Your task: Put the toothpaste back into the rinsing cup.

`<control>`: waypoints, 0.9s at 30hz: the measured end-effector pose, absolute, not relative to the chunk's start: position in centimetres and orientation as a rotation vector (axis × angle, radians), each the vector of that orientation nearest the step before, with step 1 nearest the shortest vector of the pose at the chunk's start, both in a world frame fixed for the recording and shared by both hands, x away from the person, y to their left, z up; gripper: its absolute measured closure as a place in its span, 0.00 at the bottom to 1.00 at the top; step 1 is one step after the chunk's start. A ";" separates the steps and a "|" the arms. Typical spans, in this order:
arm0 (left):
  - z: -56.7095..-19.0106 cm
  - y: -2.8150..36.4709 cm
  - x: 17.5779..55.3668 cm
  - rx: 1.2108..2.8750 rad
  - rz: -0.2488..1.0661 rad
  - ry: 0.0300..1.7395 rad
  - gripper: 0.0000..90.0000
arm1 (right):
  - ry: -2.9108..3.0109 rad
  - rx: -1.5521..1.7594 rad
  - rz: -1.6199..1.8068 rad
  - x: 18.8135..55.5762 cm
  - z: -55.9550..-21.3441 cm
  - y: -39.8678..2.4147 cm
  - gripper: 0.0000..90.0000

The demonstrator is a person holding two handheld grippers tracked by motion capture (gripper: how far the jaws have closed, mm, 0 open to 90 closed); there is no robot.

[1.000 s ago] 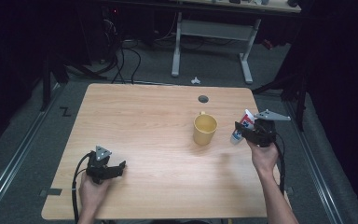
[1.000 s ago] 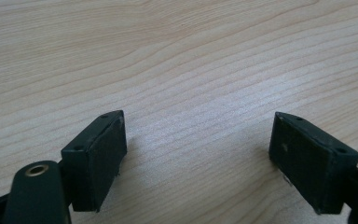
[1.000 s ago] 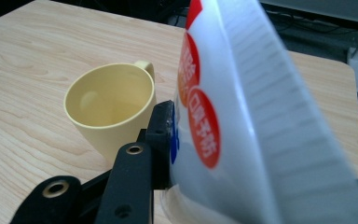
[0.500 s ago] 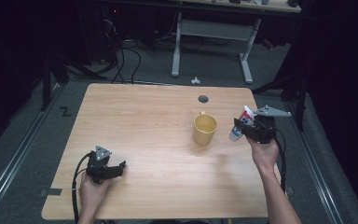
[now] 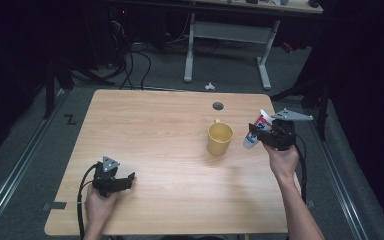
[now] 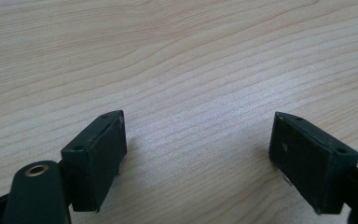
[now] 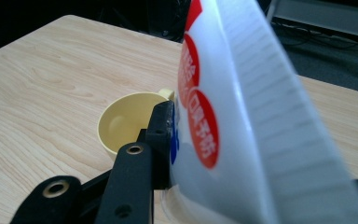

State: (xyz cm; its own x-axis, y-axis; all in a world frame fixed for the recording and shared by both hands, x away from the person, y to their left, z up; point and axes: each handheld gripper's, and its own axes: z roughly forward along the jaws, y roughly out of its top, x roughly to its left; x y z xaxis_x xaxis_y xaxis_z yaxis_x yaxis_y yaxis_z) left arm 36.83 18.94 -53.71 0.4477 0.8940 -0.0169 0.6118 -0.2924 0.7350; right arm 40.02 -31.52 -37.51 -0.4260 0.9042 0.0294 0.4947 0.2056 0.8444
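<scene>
The right gripper point(image 5: 266, 136) has its fingers point(image 7: 161, 140) pinching a white plastic toothpaste tube with red and blue print point(image 5: 256, 129), held tilted in the air just to the right of the yellow ceramic mug point(image 5: 219, 138) — the carry-over step, by my reading, with the tube likely meant for the mug. In the right gripper view the mug's open mouth sits just beyond the tube, empty. The next move calls for bringing the tube's lower end over the rim, lowering it inside, and only then letting go. The left gripper point(image 5: 122, 182) rests on the light wooden worktop point(image 5: 155, 125) near its front left corner, fingers point(image 6: 98, 158) spread with nothing between them. Count — one tube, one mug, two grippers.
</scene>
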 end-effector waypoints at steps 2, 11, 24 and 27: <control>-53.7 18.9 36.8 2.018 0.530 1.257 0.22 | 2.009 1.289 1.133 40.1 -37.4 -31.4 0.75; -53.7 18.9 36.8 2.019 0.530 1.257 0.22 | 2.023 1.271 1.154 40.4 -36.6 -30.8 0.75; -53.7 18.9 36.8 2.019 0.531 1.257 0.22 | 2.052 1.230 1.166 40.9 -36.0 -29.5 0.75; -53.7 18.9 36.8 2.020 0.531 1.257 0.22 | 2.054 1.226 1.171 41.0 -35.8 -29.3 0.75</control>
State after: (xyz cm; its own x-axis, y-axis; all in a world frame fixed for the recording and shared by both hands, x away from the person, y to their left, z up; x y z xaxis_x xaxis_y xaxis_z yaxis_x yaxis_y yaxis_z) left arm 36.83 18.93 -53.71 0.4479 0.8940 -0.0156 0.6117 -0.2936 0.7346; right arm 40.99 -29.31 -35.84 -0.4880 0.8724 0.0268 0.4678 0.2355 0.8519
